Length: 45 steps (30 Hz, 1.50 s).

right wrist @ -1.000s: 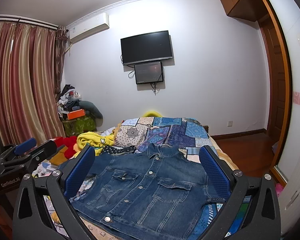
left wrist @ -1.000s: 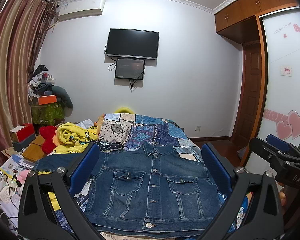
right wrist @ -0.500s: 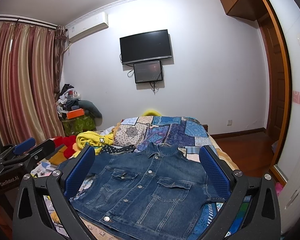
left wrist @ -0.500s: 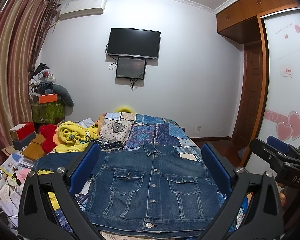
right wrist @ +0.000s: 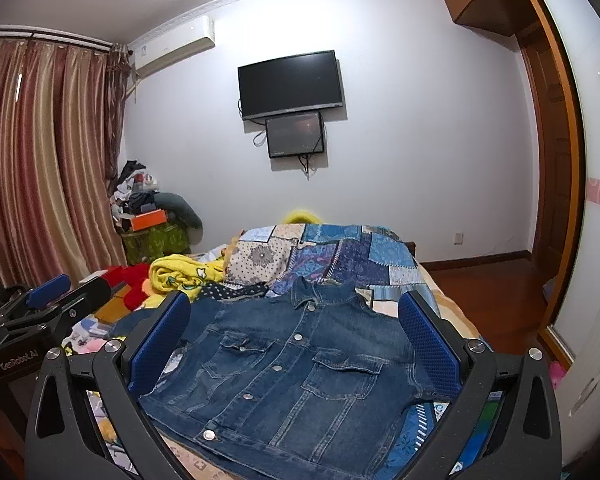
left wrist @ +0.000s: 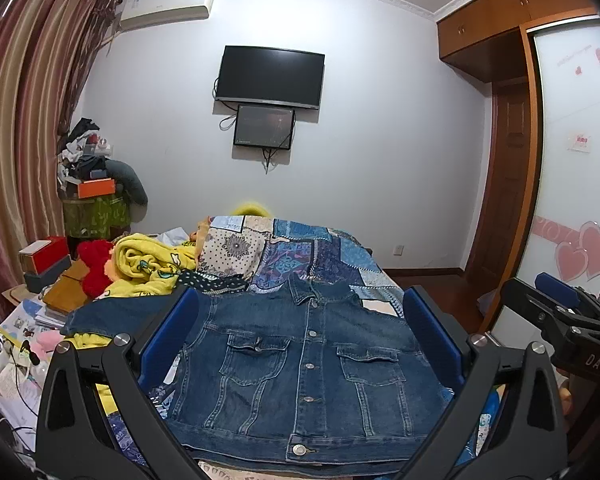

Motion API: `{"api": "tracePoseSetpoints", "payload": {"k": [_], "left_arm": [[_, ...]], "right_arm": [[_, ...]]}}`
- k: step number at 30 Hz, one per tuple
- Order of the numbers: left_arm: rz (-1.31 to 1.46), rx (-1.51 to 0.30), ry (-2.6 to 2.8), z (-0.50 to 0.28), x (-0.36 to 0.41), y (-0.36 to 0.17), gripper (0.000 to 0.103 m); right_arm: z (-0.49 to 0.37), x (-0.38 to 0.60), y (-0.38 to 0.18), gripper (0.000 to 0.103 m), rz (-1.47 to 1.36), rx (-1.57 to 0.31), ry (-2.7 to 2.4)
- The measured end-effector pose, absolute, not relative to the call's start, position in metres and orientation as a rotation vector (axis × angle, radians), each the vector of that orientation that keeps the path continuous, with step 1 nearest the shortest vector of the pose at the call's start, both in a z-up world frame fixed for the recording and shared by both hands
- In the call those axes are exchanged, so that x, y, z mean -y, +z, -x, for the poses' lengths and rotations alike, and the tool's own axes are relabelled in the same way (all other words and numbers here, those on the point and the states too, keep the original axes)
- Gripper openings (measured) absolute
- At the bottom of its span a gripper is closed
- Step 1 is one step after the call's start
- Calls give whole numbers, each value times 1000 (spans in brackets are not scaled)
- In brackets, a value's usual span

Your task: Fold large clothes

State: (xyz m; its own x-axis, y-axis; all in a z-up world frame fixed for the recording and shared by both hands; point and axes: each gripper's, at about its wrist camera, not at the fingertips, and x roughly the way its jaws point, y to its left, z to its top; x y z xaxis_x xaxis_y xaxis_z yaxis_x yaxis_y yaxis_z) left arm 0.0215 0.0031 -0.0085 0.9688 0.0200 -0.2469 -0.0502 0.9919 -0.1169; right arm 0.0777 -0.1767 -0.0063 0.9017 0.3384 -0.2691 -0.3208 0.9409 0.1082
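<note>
Bedroom w/ white walls, and a bed point(left wrist: 332, 252) covered in a blue patchwork quilt point(right wrist: 360, 256) is filling the middle of both views. The denim jacket point(left wrist: 308, 364) is lying flat on the quilt at the near end of the bed, front side up, buttoned, collar pointing toward the far wall, hem nearest the cams; its sleeve point(left wrist: 116, 314) is stretching out to the left over yellow fabric. The left gripper point(left wrist: 300, 336) is hovering above the jacket w/ jaws spread wide, blue pads framing the jacket body on either side, nothing between them being gripped. The right gripper point(right wrist: 294, 336) is doing the same from a spot further right, jaws wide apart, jacket point(right wrist: 284, 376) sitting skewed btwn its pads, not touched as far as can be seen. Each gripper is also showing at the edge of the other's view. A yellow blanket point(left wrist: 152, 264) and a red plush point(left wrist: 94, 258) are lying left of the quilt, boxes and papers beside them. On the far wall a TV point(left wrist: 270, 76) is hanging above a smaller screen point(left wrist: 264, 126), an AC unit point(left wrist: 166, 6) up left near the striped curtains point(right wrist: 40, 160). Wooden wardrobe and door point(left wrist: 508, 184) are standing on the right.
</note>
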Motion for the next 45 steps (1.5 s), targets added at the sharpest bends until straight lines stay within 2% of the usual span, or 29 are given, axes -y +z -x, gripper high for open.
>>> {"api": "tracePoseSetpoints", "payload": {"k": [8, 21, 32, 39, 45], "left_arm": [[144, -316, 50, -50, -14, -25, 103], [211, -496, 130, -132, -68, -80, 103], [309, -662, 307, -194, -183, -159, 103], [595, -789, 265, -229, -280, -220, 103], [770, -855, 191, -256, -330, -260, 101]], "right_arm": [[-104, 174, -20, 103, -69, -365, 337], [-183, 164, -72, 103, -93, -598, 291], [-239, 143, -112, 103, 4, -726, 198], [-267, 139, -135, 103, 51, -795, 142], [-287, 141, -149, 103, 32, -864, 115]]}}
